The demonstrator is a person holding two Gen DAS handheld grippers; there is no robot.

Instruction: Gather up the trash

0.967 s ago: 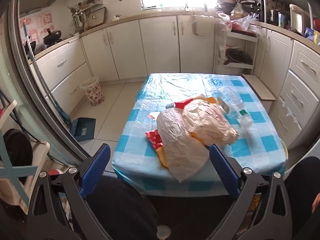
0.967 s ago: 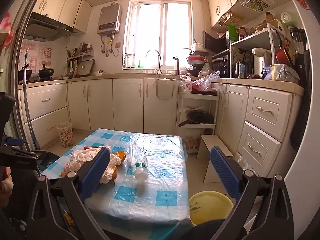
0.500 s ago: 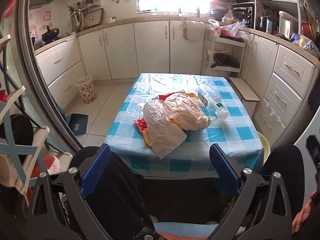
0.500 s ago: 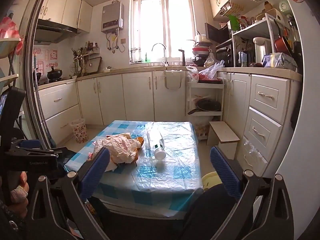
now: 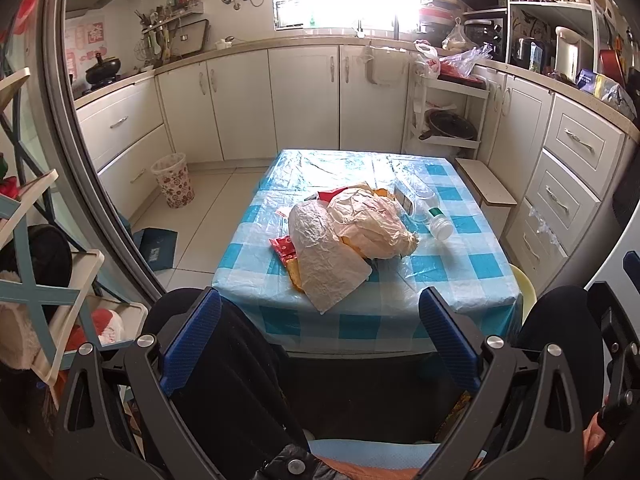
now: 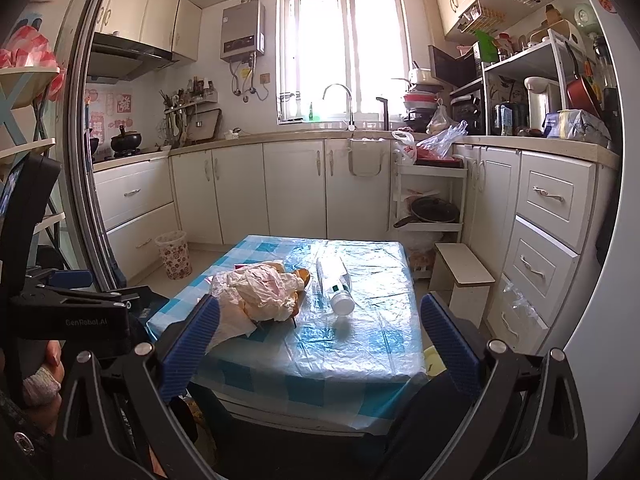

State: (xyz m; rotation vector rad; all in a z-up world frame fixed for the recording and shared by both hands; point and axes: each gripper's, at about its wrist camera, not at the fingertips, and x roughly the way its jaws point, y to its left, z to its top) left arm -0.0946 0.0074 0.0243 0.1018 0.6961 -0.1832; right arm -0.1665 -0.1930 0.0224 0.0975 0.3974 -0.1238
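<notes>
A low table (image 5: 460,280) (image 6: 360,356) with a blue checked plastic cloth carries a heap of crumpled pale plastic bags (image 5: 348,240) (image 6: 256,292) over red and orange wrappers (image 5: 282,248). An empty clear bottle (image 5: 420,204) (image 6: 334,284) with a white cap lies on its side just right of the heap. My left gripper (image 5: 320,344) is held open well short of the table's near edge, nothing between its blue pads. My right gripper (image 6: 318,348) is open too, back from the table's near edge.
A patterned waste basket (image 5: 173,180) (image 6: 174,255) stands on the floor left of the table by the white cabinets. A small wooden stool (image 5: 486,186) (image 6: 462,270) and a yellow basin (image 5: 522,284) sit at the table's right. A shelf rack (image 5: 36,240) stands at far left.
Both grippers have drawn back and risen from the table, so it looks smaller and farther. Nothing on the table has moved. Both stay open.
</notes>
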